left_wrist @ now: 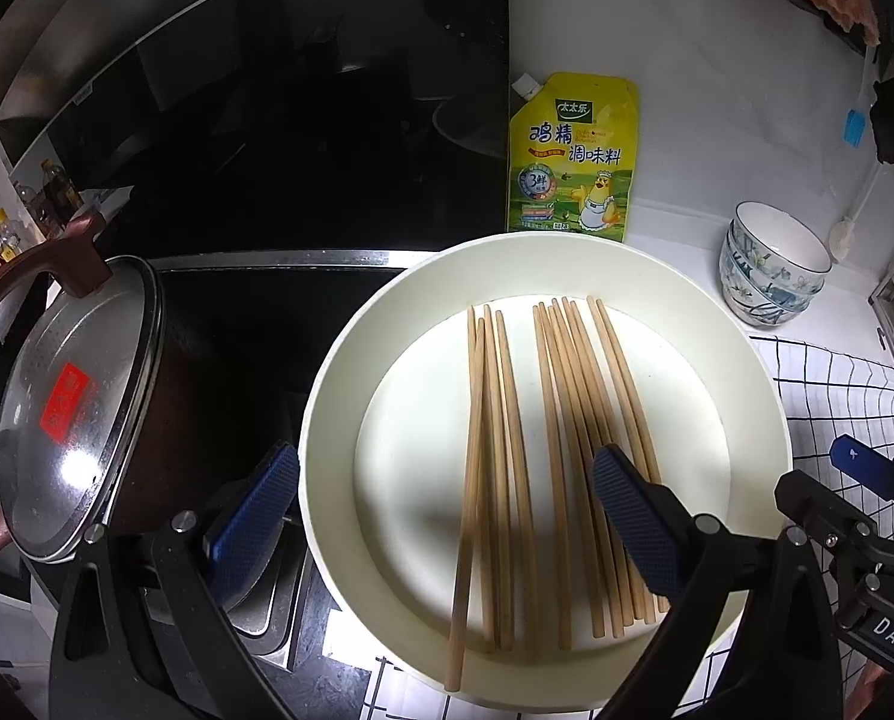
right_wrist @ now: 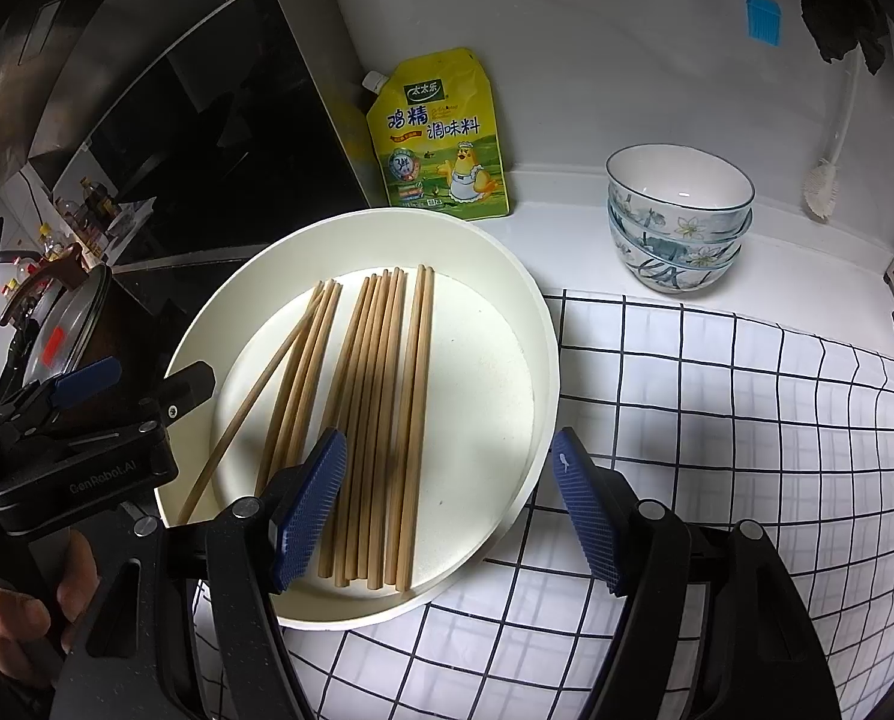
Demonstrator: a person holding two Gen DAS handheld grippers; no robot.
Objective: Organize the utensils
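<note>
Both jaws gape, empty, over the pan (left_wrist: 327,420) holding chopsticks (left_wrist: 567,450): left gripper (left_wrist: 441,516) straddles its left wall, right gripper (right_wrist: 447,510) its right. Only the left view shows the lidded pot (left_wrist: 75,408) fully.

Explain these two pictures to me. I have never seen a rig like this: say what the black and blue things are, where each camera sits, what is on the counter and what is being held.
No robot here: a person holds a handheld two-finger clamp in each hand, each with a fisheye camera looking along its blue-padded fingers. One picture comes from the left gripper, the other from the right gripper. Both are open and hold nothing. They hover at a white plate carrying loose wooden chopsticks. Behind stand a yellow seasoning pouch and stacked bowls; a checked cloth lies to the right, a lidded pot to the left.
</note>
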